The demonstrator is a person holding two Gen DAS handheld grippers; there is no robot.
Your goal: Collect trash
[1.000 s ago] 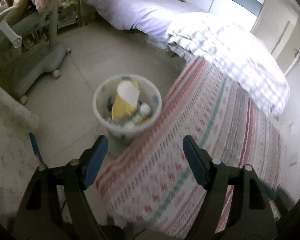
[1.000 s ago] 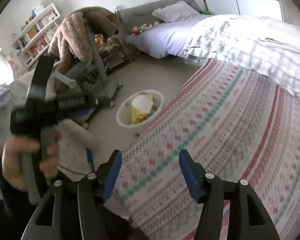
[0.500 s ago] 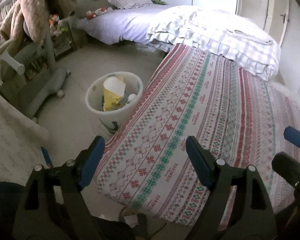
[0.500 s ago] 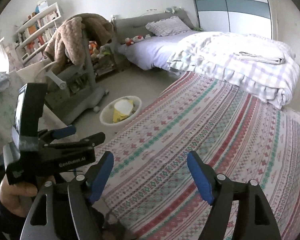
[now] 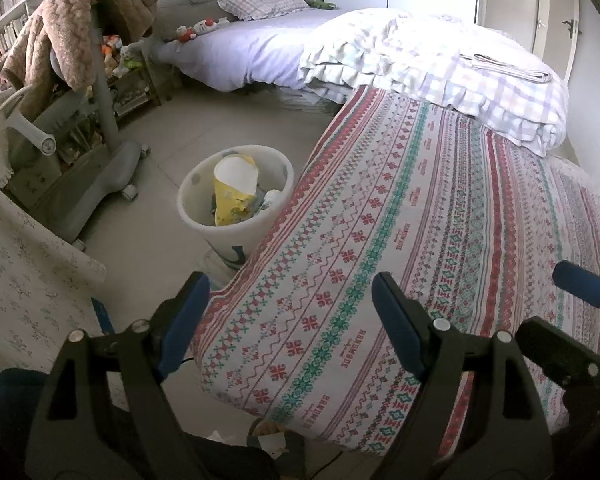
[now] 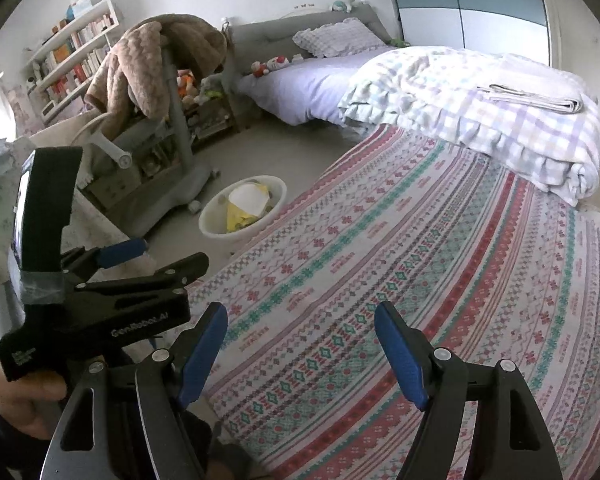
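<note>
Since second ago: your view pulled back from white bin [image 5: 236,204]; more of patterned bedspread [image 5: 420,240] now in frame. Right gripper [image 6: 300,354] jaws just been opening, nothing between them. Left gripper [image 5: 288,320] spread wide, empty too. Bin on floor beside bed edge, yellow paper cone [image 5: 234,190] inside. Step looks like search for next trash. Scrap [image 5: 270,438] near bottom edge, identity unclear; likely candidate. Next: pick target, lower over it.

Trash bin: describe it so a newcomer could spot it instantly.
Start at the bed with the striped patterned cover. On the floor against its left edge, between it and the grey wheeled stand, stands the trash bin. It is the only round white tub there, with a yellow-and-white paper cone poking out.
</note>
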